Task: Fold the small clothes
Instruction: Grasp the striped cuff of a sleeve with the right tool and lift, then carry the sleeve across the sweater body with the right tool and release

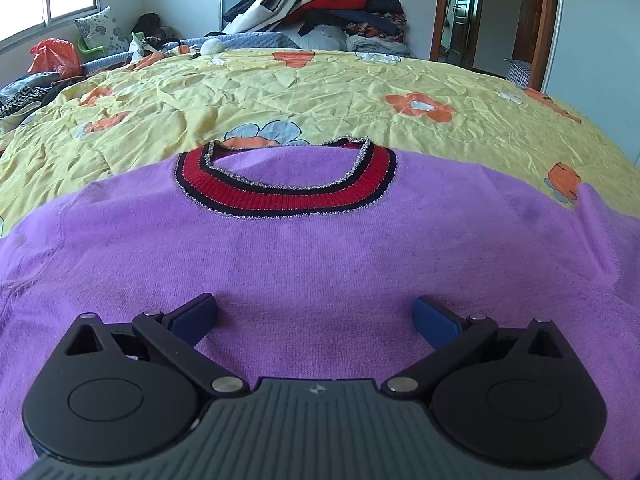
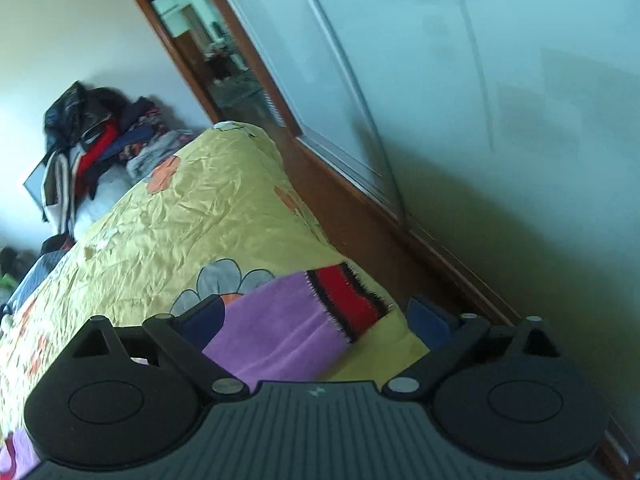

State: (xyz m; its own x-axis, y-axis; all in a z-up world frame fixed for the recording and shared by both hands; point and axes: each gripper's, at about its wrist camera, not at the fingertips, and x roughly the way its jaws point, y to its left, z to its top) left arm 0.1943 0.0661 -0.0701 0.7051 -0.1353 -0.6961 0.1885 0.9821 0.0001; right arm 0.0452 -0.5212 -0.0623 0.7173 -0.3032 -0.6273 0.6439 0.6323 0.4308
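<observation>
Open left tongs (image 1: 316, 318) above purple sweater (image 1: 320, 264)

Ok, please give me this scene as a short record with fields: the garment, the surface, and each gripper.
garment: purple sweater, spread flat, red collar far from the camera
sleeve: cuff near the bed edge
surface: yellow flowered bedspread
left gripper: open, over the sweater body
right gripper: open, sleeve lies between the fingers, not gripped
background: clothes pile

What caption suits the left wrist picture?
Open left gripper hovers over a purple sweater on a yellow floral bedspread.
</observation>
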